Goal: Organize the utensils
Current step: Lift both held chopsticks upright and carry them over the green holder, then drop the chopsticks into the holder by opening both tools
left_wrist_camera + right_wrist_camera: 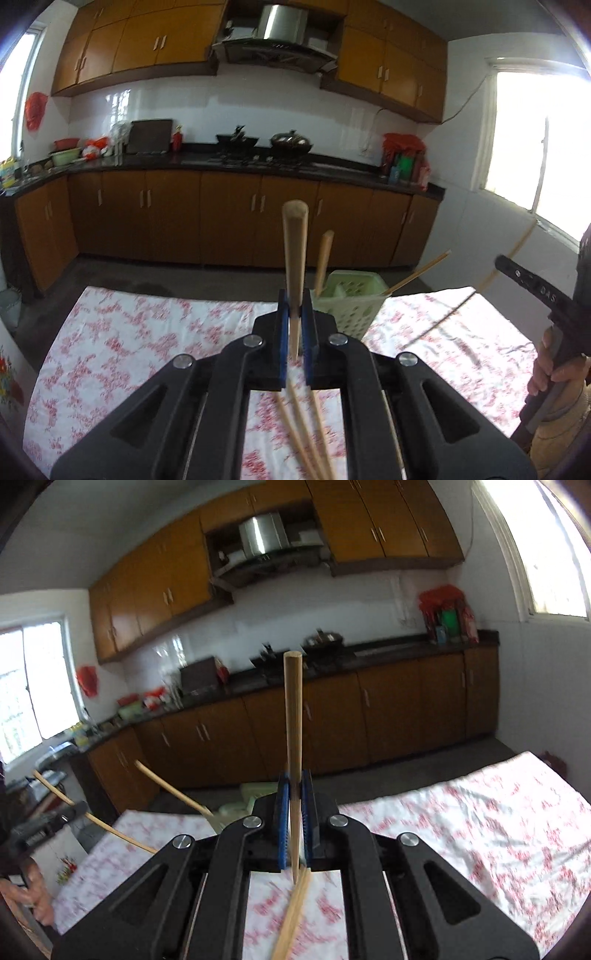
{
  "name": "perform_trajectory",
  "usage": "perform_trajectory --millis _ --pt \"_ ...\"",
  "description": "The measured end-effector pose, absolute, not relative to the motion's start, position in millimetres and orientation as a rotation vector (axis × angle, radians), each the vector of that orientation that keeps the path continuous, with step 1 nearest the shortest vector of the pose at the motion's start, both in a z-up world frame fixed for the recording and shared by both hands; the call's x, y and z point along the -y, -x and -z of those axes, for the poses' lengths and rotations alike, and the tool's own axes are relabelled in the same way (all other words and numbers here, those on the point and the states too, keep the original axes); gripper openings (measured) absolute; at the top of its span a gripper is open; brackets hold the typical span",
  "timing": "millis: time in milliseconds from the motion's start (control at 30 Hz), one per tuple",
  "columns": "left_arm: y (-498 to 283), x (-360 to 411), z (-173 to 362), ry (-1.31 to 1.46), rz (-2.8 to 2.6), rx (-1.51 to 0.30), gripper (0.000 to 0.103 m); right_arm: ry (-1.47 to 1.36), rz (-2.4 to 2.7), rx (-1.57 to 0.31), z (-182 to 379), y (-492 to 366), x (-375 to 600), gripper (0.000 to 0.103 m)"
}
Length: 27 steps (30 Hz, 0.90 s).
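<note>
Showing a table under a flowered cloth, with a green basket standing at its far edge, ahead of both grippers. Carrying one chopstick in each hand: left gripper clamping narrow on a chopstick whose long axis is running straight forward and up from the jaws; right gripper pinching a second chopstick the same way. Leaving loose chopsticks lying on the cloth below the left gripper, and more below the right. Judging the left gripper nearer the basket, which is sitting just ahead and slightly right of its tips. Revealing, in the left view only, the basket's open mouth with two sticks already leaning inside; hiding most of the basket, in the right view, behind the gripper body, slightly left of its tips. Needing, most likely, each stick tilted steep before lowering.
</note>
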<state>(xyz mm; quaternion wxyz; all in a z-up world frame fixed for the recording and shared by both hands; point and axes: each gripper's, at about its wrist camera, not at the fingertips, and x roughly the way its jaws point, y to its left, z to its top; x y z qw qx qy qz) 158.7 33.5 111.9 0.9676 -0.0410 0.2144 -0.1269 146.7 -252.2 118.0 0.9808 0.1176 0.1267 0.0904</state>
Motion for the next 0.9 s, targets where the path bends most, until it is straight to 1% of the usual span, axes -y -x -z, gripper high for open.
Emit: perform_trajectory --millis 167,333,600,767,800,833,867,900 --pt "-167.6 -9.1 -145.4 0.094 0.268 -0.328 0.008 -0.207 -0.183 -0.120 -142.8 -153.6 230.2 0.007" --pt "-196.1 6.8 -159.2 0.124 0.231 -0.248 0.008 -0.202 -0.172 -0.093 -134.9 -182.1 217.2 0.007" --pt "-251.4 27.2 -112.6 0.115 0.251 -0.383 0.008 -0.181 -0.178 -0.261 -96.9 -222.9 204.5 0.007" --pt "-258.6 24.9 -96.8 0.117 0.249 -0.410 0.008 -0.164 -0.178 -0.293 -89.7 -226.2 198.4 0.008" --pt "-259.7 24.0 -96.4 0.121 0.246 -0.409 0.008 -0.159 -0.177 -0.294 -90.2 -225.0 197.8 0.009" --pt "-260.0 23.6 -96.4 0.123 0.244 -0.407 0.010 -0.159 -0.176 -0.293 -91.2 -223.1 198.6 0.013" --pt "-260.6 22.9 -96.6 0.126 0.244 -0.405 0.010 -0.162 -0.174 -0.291 -91.8 -221.7 199.7 0.021" --pt "-260.4 22.0 -97.7 0.129 0.243 -0.402 0.013 -0.164 -0.172 -0.285 -93.7 -218.8 200.6 0.027"
